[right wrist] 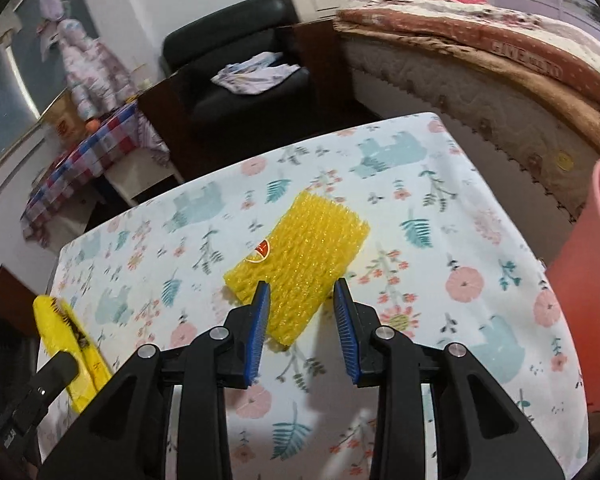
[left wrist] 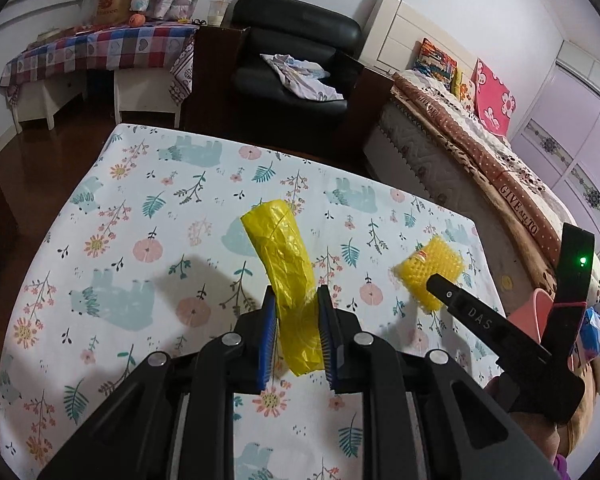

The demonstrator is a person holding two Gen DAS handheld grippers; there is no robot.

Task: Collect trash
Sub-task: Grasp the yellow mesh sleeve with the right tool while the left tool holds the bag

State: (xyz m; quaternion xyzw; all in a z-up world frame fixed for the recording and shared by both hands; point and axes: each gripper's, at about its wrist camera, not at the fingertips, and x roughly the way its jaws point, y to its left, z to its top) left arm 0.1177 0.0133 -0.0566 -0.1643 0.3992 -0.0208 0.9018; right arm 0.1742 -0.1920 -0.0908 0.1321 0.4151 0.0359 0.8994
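Trash pickup under way: yellow plastic bag [left wrist: 290, 276] clamped in left gripper [left wrist: 296, 300], lower centre.
Right gripper [right wrist: 302, 300] fingers apart over yellow foam fruit net [right wrist: 300, 256] on table [right wrist: 480, 320]; lowering and closing judged next.

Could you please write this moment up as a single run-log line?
left gripper: shut on yellow plastic bag | right gripper: open, over yellow foam net | pink bin: at table's right edge
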